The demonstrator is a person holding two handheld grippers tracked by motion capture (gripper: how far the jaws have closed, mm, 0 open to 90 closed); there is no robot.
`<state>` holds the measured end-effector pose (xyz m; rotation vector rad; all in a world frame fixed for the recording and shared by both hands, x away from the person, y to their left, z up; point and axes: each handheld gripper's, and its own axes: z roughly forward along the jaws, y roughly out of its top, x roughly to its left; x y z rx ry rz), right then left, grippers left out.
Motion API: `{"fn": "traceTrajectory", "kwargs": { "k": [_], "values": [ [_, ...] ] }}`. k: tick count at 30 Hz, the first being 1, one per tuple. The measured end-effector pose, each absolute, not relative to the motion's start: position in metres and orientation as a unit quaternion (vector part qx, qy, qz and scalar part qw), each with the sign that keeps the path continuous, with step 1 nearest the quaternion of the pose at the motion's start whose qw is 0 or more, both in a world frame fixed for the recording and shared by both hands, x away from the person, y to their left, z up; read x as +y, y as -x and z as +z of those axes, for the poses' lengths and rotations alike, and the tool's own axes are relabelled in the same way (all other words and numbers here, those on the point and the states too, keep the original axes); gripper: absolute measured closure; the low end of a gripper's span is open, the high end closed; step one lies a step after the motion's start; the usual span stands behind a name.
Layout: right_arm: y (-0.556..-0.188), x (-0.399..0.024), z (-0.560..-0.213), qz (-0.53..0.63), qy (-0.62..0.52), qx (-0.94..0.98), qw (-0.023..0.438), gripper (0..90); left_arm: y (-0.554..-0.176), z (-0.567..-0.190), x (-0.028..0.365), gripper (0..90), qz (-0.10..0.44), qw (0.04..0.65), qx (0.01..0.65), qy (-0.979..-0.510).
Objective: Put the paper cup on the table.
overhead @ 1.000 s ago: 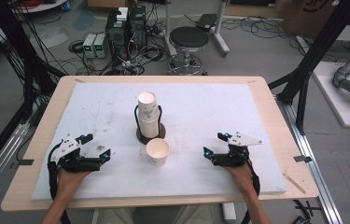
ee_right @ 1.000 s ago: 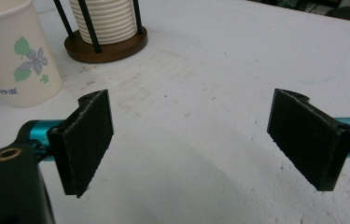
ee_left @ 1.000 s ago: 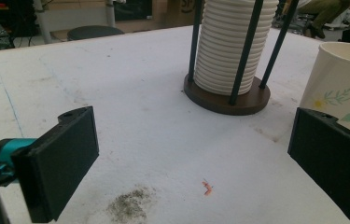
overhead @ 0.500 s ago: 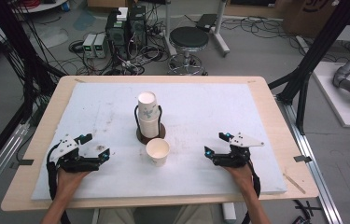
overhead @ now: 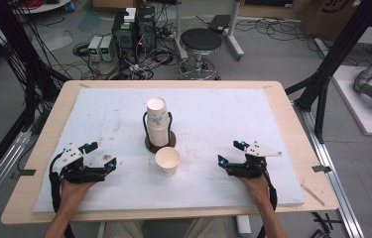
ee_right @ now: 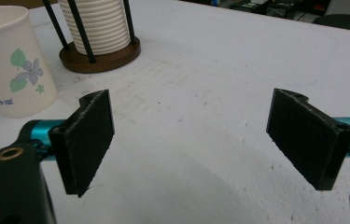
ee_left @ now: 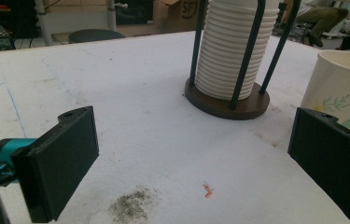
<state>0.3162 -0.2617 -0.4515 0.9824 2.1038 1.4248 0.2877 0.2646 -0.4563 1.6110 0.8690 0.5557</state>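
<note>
Seen from above: single cup (overhead: 167,161) upright near the middle, just in front of the cup stack (overhead: 157,122) in its holder (overhead: 160,141). Flanked by left gripper (overhead: 100,159) and right gripper (overhead: 230,152), both wide open, holding nothing. Closer up, from the right gripper view: flower print on the cup's side.

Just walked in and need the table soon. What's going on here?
A person holds a tool in each hand, the left tool and right tool, both open and resting on the table. Between them stands a single paper cup, upright, just in front of a cup stack in its holder. Neither tool touches anything.
</note>
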Motion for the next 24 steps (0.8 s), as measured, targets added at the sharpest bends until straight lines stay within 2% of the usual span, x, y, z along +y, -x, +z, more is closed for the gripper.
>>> {"fn": "traceTrajectory", "kwargs": {
  "k": [24],
  "values": [
    [-0.3155,-0.2629,-0.4517,0.514,-0.354,0.754,0.208,15.4,-0.2877,-0.4564,0.2648,1.7,0.237,0.577,0.372,-0.687]
  ]
}}
